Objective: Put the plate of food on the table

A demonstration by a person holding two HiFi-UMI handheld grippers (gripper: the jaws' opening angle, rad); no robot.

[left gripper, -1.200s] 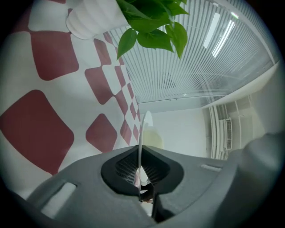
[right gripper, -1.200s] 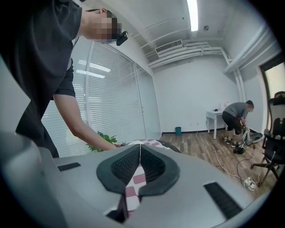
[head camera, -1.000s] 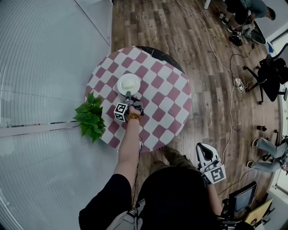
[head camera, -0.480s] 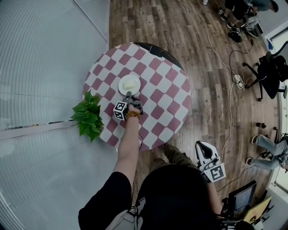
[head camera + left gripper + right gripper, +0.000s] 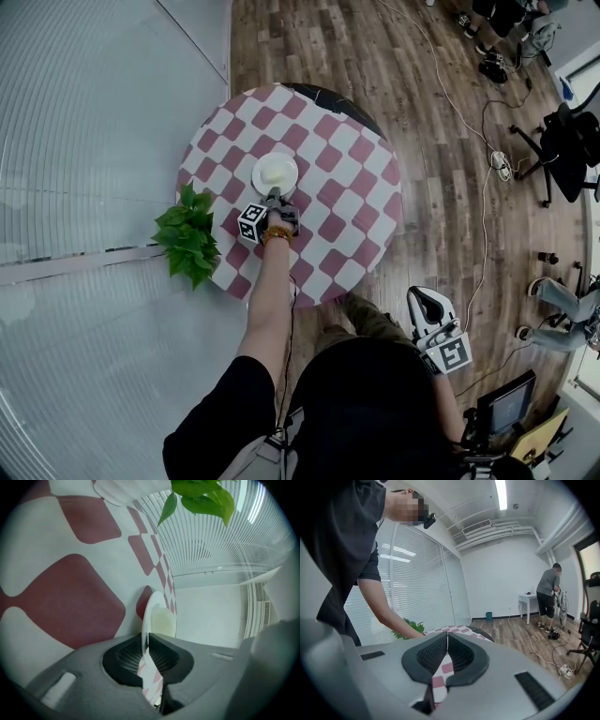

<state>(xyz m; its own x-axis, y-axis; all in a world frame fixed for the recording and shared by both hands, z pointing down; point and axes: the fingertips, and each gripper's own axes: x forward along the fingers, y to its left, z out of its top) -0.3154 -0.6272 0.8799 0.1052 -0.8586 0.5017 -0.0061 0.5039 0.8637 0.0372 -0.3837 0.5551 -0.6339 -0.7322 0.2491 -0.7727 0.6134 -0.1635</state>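
- A round table [image 5: 347, 216] is in the middle of the scene, with a window wall along its left side.
- A plate [image 5: 259, 180] is over the left-middle part of the table. Whether it touches the tabletop cannot be told.
- Food [image 5: 276, 171] lies in the centre of the plate.
- The left gripper [image 5: 274, 195] is at the plate's near edge, with one jaw on each side of the rim.
- A plant [image 5: 187, 234] sits at the table's left edge, to the near left of the plate.
- The right gripper [image 5: 427, 307] is off the table, near right, above the floor.
- An office chair [image 5: 567, 150] is at the far right.
- Cables [image 5: 483, 216] run along the floor between the chair and the table.
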